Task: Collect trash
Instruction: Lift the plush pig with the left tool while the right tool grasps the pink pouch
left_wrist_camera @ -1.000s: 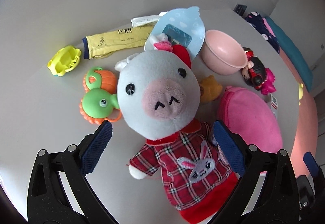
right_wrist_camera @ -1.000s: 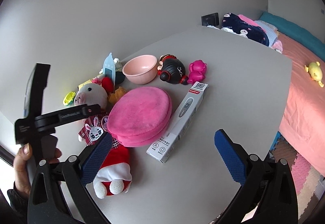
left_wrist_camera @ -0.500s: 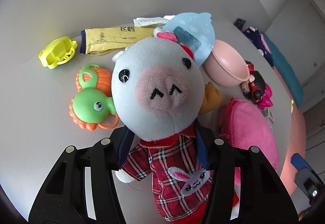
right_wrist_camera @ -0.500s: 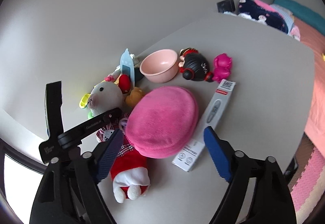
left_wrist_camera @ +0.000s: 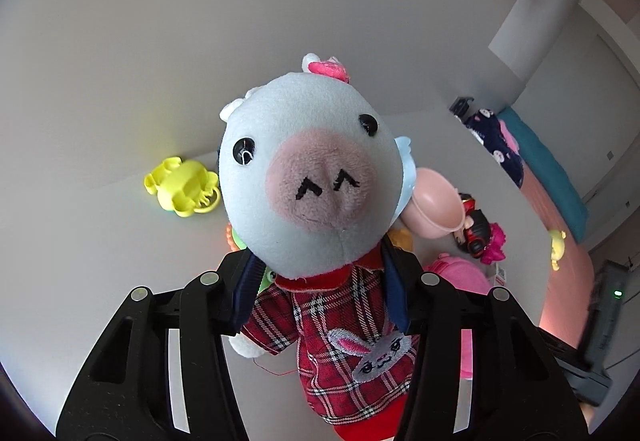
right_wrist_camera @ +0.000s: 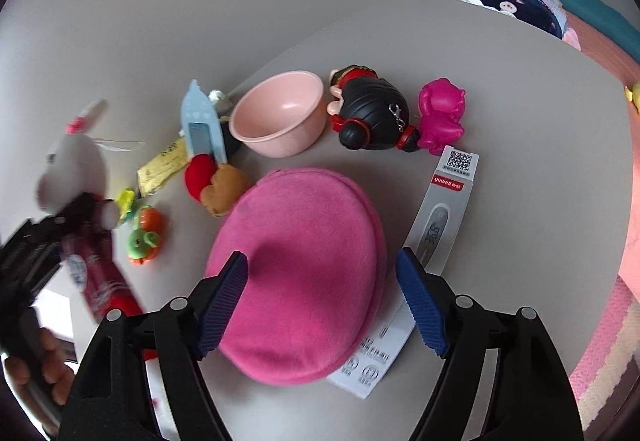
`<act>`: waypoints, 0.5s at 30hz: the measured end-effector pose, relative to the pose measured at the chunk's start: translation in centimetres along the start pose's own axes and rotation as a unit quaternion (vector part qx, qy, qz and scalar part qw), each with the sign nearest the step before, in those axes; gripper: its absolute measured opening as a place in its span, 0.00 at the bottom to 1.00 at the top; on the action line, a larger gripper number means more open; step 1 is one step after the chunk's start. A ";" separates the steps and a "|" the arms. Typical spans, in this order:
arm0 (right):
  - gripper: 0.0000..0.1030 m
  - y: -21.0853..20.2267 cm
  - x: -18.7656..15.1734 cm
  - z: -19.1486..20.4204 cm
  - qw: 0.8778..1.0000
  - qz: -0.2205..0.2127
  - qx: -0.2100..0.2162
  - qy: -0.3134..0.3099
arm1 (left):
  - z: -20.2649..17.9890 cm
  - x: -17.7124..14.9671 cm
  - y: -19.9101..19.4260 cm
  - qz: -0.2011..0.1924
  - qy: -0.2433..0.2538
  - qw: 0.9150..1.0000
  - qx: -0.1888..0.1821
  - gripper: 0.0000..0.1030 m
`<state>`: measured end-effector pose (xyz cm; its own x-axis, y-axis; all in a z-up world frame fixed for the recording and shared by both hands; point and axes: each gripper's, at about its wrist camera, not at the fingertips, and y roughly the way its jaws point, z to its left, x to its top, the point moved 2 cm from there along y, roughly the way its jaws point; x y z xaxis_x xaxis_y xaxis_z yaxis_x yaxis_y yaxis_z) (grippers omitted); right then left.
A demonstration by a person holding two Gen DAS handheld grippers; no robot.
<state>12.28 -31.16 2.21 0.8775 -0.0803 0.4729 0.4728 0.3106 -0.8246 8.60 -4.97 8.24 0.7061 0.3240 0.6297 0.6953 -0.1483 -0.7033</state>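
Note:
My left gripper [left_wrist_camera: 320, 275] is shut on a plush pig [left_wrist_camera: 304, 169] in a red plaid dress, pinching it at the neck and holding it off the grey table [left_wrist_camera: 80, 241]. In the right wrist view the pig [right_wrist_camera: 68, 161] hangs blurred at the left, with a hand below it. My right gripper [right_wrist_camera: 322, 301] hovers low over a round pink plush cushion [right_wrist_camera: 304, 241]. Its jaws are closing, with the cushion between the blue pads and no clear press on it. A grey thermometer box [right_wrist_camera: 436, 225] lies partly under the cushion's right edge. A yellow sachet [right_wrist_camera: 162, 165] lies at the back left.
Behind the cushion stand a pink bowl [right_wrist_camera: 280, 113], a black-haired doll [right_wrist_camera: 372, 121], a magenta figure [right_wrist_camera: 440, 117] and a blue card pack [right_wrist_camera: 202, 125]. A green and orange rattle [right_wrist_camera: 144, 233] and a yellow toy [left_wrist_camera: 182, 183] lie left. A bed [right_wrist_camera: 600, 33] borders the table's right.
My left gripper closed on the plush pig's neck and lifted it off the table. My right gripper came down over the pink cushion and its jaws narrowed.

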 end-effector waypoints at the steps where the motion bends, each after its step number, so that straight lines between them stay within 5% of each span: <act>1: 0.63 0.2 0.2 -0.2 1.000 -0.007 -0.008 -0.005 | -0.1 0.2 0.0 -0.002 0.002 1.000 -0.001 0.50; 7: 0.11 -0.5 0.8 0.2 1.000 -0.011 0.009 -0.008 | -0.9 0.2 0.2 0.005 0.015 1.000 -0.012 0.50; 15: 0.08 -4.5 1.2 0.9 0.996 -0.084 0.017 -0.022 | -2.3 0.2 -1.0 -0.006 0.040 0.999 -0.022 0.50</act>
<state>11.08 -31.76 6.76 0.7816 -0.0926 0.6168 0.6088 0.3284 -0.7221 8.31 -6.91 9.86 0.7054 0.2500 0.6633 0.7074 -0.1874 -0.6816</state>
